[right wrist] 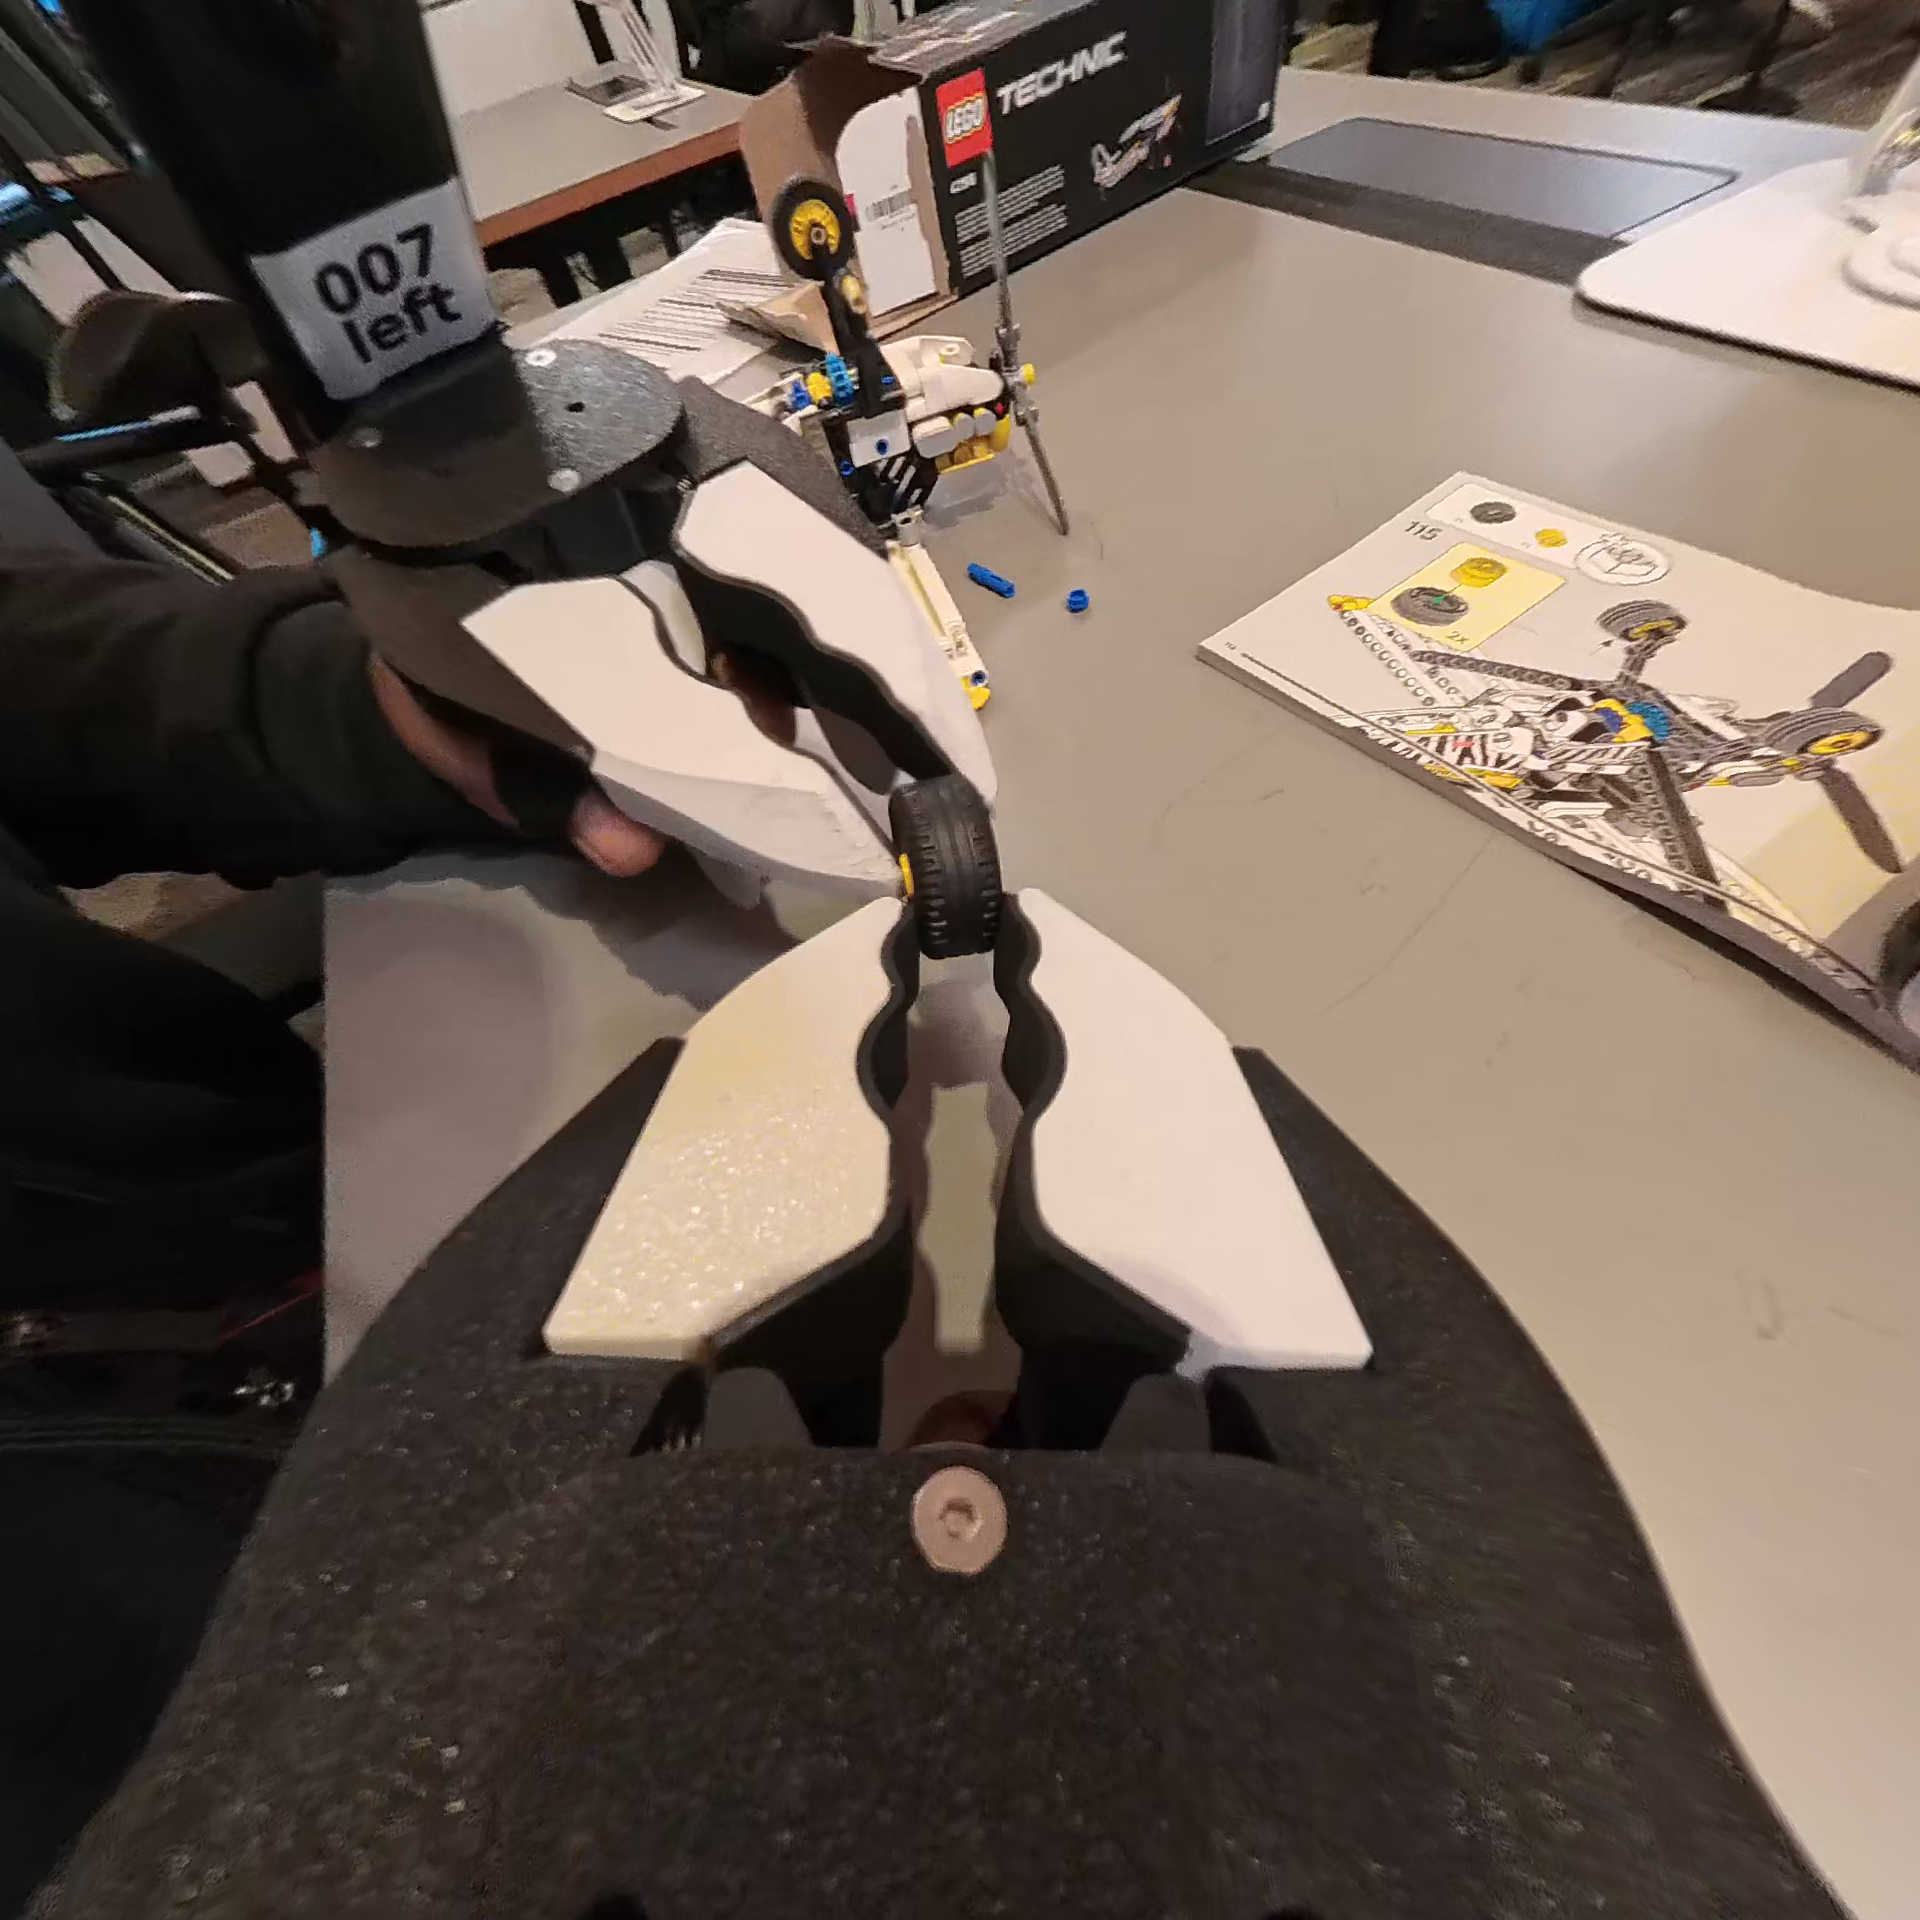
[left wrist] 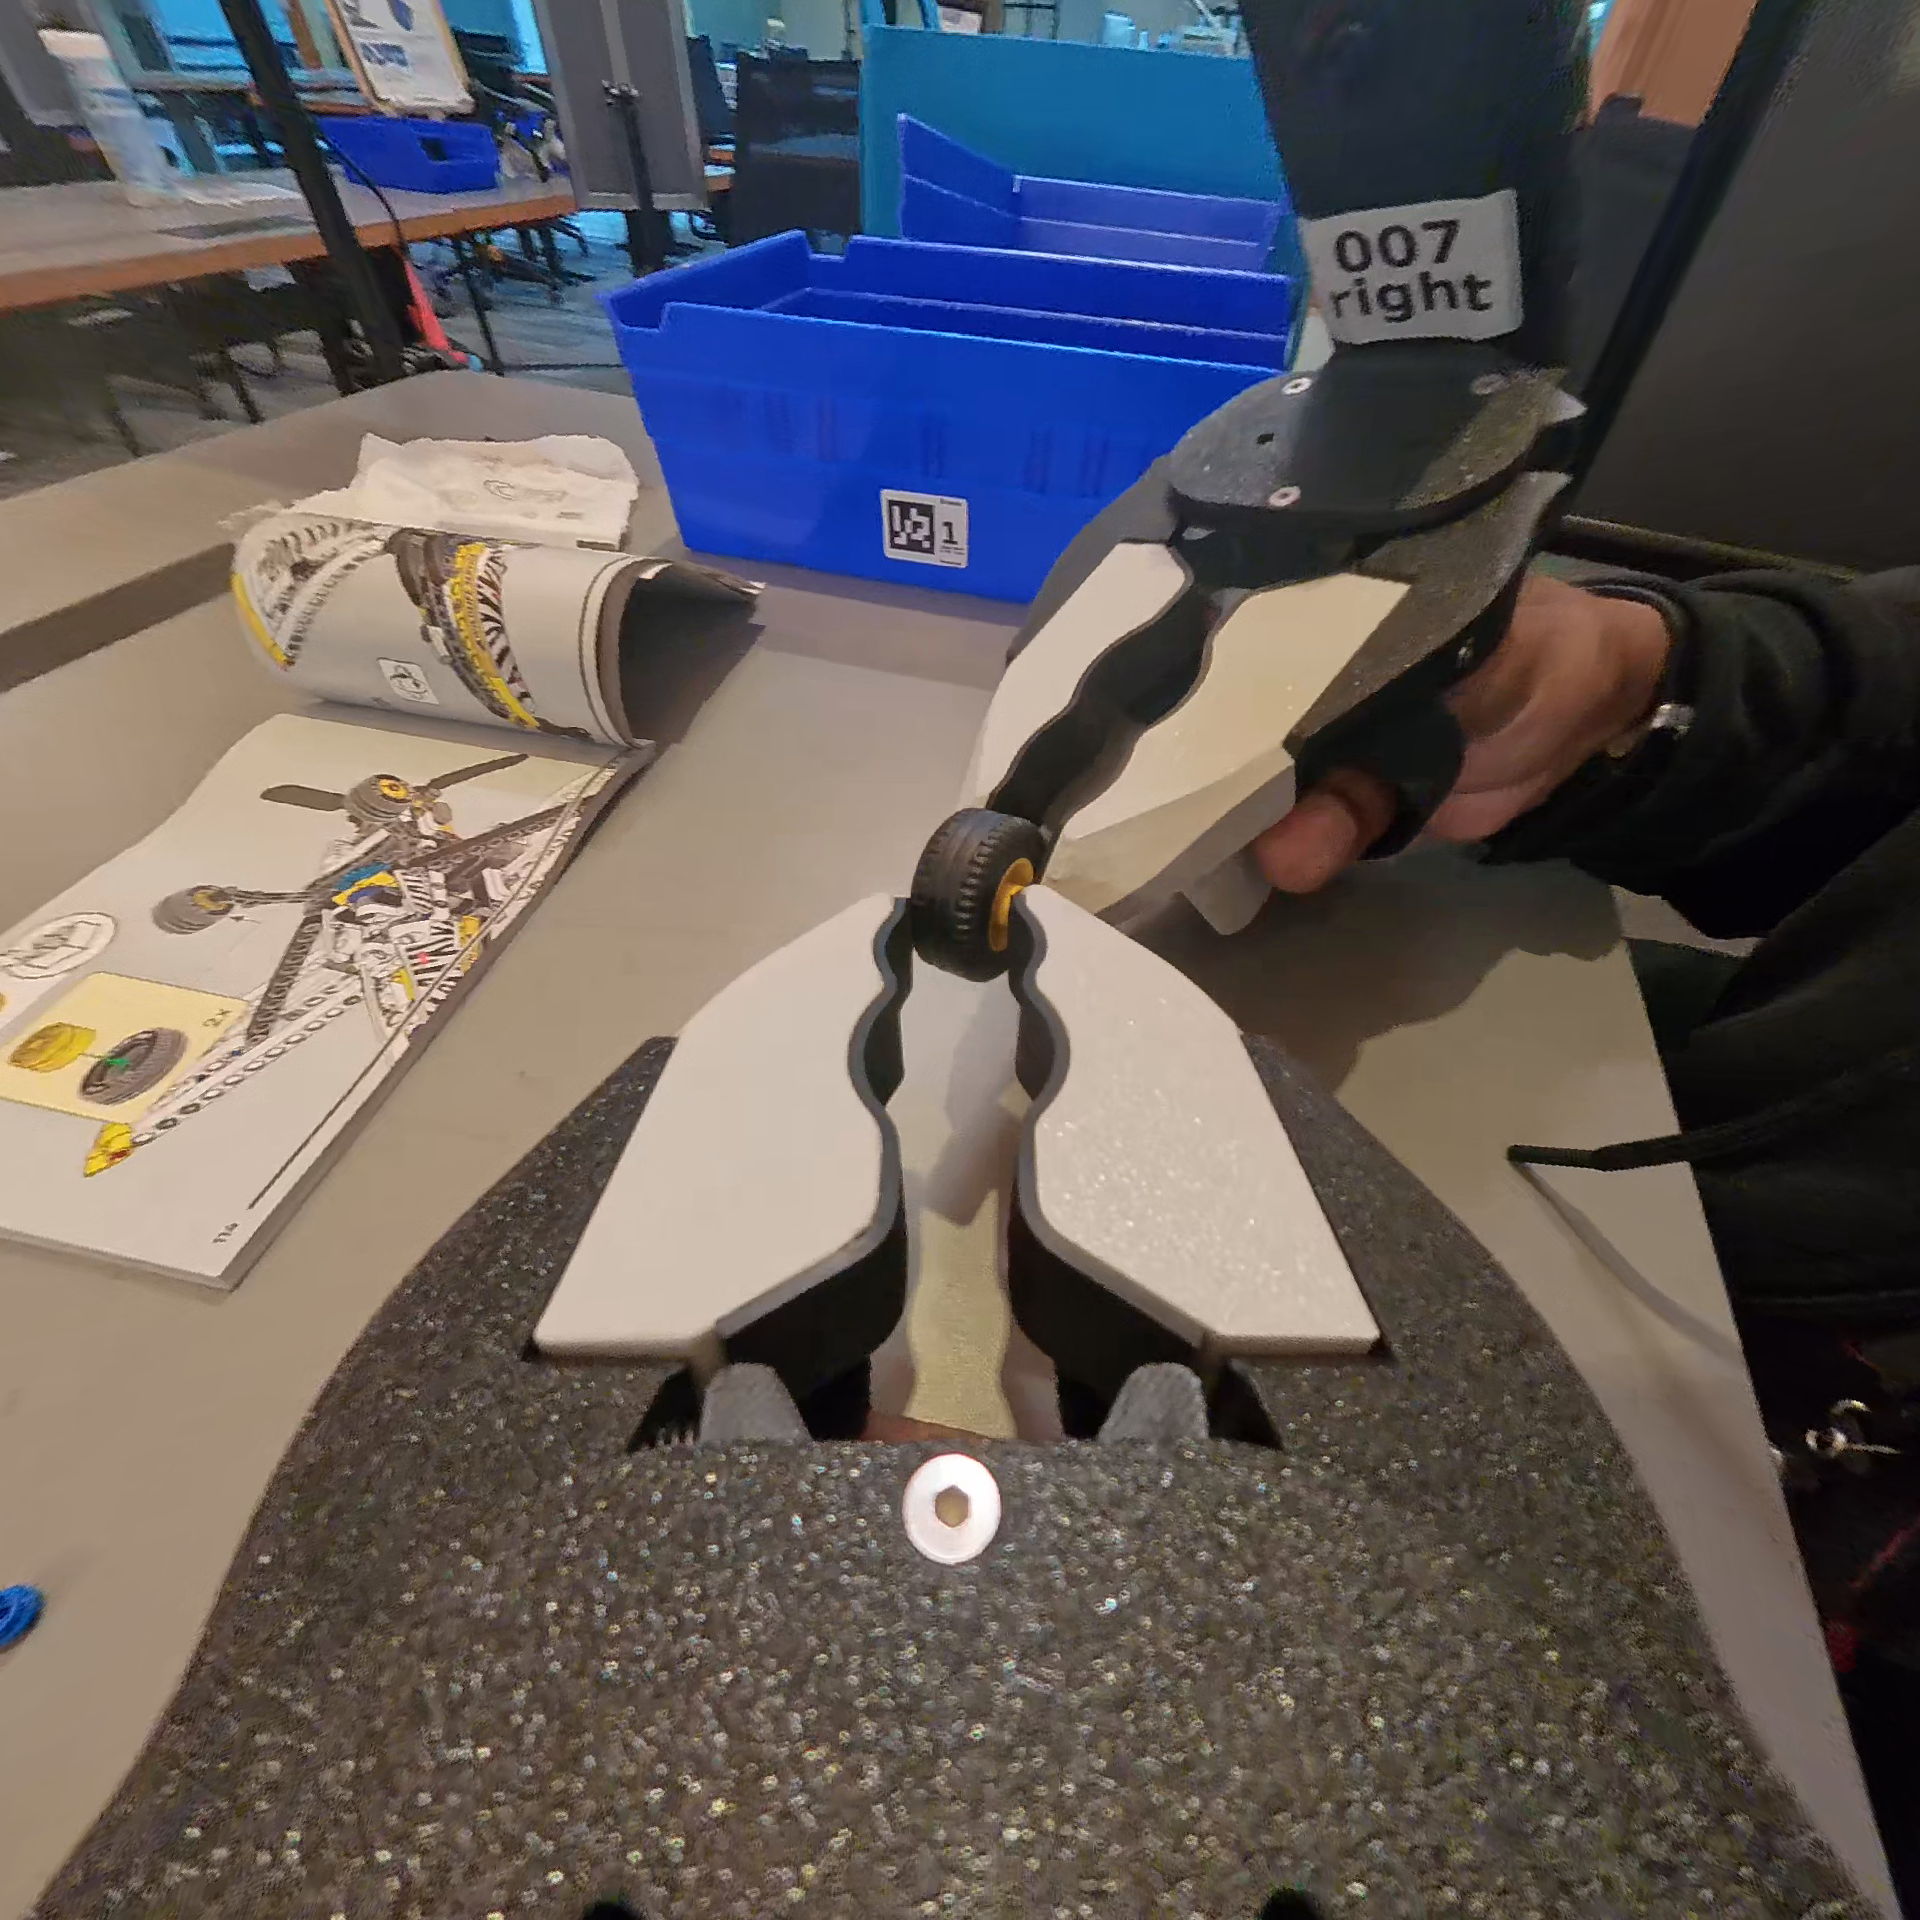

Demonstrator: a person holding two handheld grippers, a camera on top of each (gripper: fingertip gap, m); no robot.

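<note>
The open booklet runs off the frame at three o'clock; the blue bit at nine o'clock is cut off.

A small black ribbed rubber tyre on a glossy yellow plastic hub sits above the smooth matt grey tabletop, near a paper booklet.

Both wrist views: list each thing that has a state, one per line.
Wheel: off the table, gripped by both tools.
Left tool: shut on wheel.
Right tool: shut on wheel.
Booklet: open, flat on table.
Box: flap open.
Bin: upright.
</note>
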